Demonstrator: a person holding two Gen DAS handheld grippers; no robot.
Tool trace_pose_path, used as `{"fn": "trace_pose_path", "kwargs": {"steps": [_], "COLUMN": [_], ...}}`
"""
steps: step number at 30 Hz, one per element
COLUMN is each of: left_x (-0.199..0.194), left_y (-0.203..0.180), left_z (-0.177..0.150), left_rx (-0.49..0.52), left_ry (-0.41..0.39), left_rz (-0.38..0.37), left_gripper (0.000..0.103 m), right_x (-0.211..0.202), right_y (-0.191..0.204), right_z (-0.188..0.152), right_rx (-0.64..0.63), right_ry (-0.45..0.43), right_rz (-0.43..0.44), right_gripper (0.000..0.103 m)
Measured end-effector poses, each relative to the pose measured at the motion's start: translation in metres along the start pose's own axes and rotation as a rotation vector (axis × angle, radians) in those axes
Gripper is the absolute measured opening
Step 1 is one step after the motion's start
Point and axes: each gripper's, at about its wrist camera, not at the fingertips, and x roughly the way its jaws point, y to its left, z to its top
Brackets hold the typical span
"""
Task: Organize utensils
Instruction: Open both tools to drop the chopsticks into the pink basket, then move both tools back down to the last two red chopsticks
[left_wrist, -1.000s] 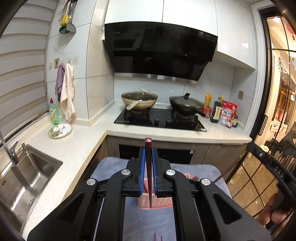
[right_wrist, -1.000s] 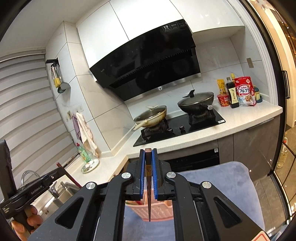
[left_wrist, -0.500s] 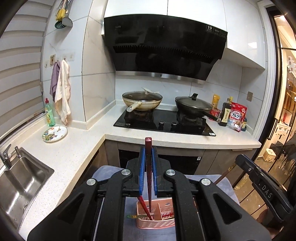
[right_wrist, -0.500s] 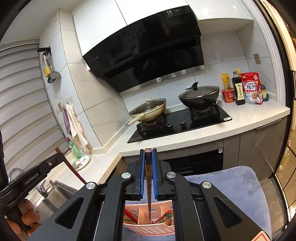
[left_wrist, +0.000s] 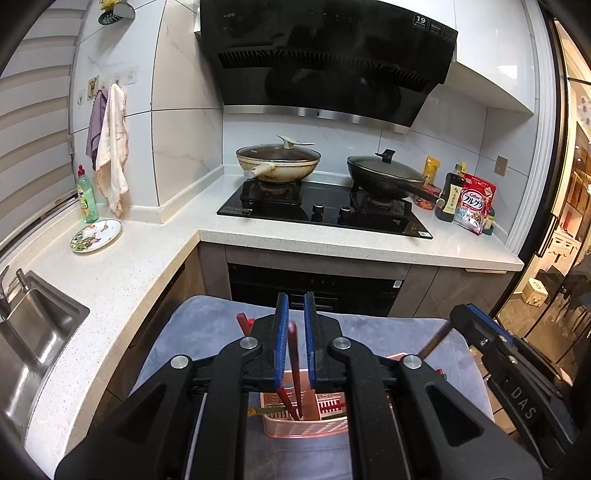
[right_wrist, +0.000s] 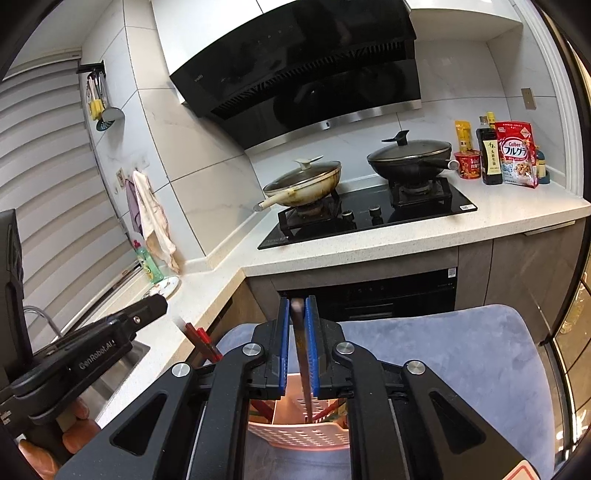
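Note:
A pink slotted basket (left_wrist: 306, 424) (right_wrist: 295, 435) stands on a blue-grey cloth (left_wrist: 199, 325). My left gripper (left_wrist: 295, 295) hovers over it with its jaws opening. A dark red chopstick (left_wrist: 293, 354) leans loose between the blue pads, its lower end in the basket. My right gripper (right_wrist: 296, 301) is also opening above the basket. A brown chopstick (right_wrist: 301, 350) stands between its pads, tip down in a basket slot, with a gap beside it. More red chopsticks (right_wrist: 199, 339) lean out of the basket's left side.
The cloth-covered surface (right_wrist: 443, 350) sits in front of an L-shaped counter (left_wrist: 147, 251). On the hob are a cream pan (left_wrist: 277, 162) and a black pan (left_wrist: 384, 173). A sink (left_wrist: 33, 339) is at the left and a plate (left_wrist: 96, 236) lies behind it. Bottles and a cereal bag (left_wrist: 474, 206) stand at the right.
Both grippers came down over the basket. The pads of both have parted. The red chopstick in the left gripper slid down into the basket.

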Motion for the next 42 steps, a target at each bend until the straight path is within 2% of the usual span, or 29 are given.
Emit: {"fn": "trace_pose_path", "kwargs": {"steps": [1,3,4,13,20,27,31,36,42], "left_x": [-0.001,-0.006,-0.009,-0.045,-0.083,-0.112,-0.124,-0.133,-0.140], "left_y": [0.000,0.000,0.000,-0.004,0.000,0.010,0.017,0.022,0.029], "left_z": [0.000,0.000,0.000,-0.009,-0.044,-0.104,-0.150,-0.201,-0.257], "left_rx": [0.001,-0.003,-0.004,0.016,0.035,0.044,0.035,0.043,0.042], "left_ry": [0.001,-0.002,-0.007,-0.015,0.017,0.087,0.149,0.222,0.296], "left_rz": [0.002,0.005,0.007,0.027,0.040,0.060,0.048,0.047,0.059], "left_gripper": [0.016,0.033,0.035,0.036,0.036,0.036,0.036,0.036,0.036], "right_x": [-0.002,-0.009,-0.012,-0.050,-0.088,-0.131,-0.154,-0.173,-0.185], "right_y": [0.001,0.002,0.003,0.010,0.013,0.015,0.019,0.019,0.032], "right_z": [0.001,0.003,0.004,-0.003,-0.032,-0.101,-0.151,-0.208,-0.276], "right_rx": [0.002,-0.001,-0.003,-0.025,-0.048,-0.051,-0.093,-0.084,-0.136], "right_ry": [-0.002,-0.010,-0.013,-0.016,0.018,0.111,0.168,0.263,0.366], "right_rz": [0.004,0.010,0.010,0.027,0.033,0.053,0.025,0.037,0.027], "right_gripper": [0.012,0.012,0.012,0.012,0.012,0.012,0.012,0.012,0.012]}}
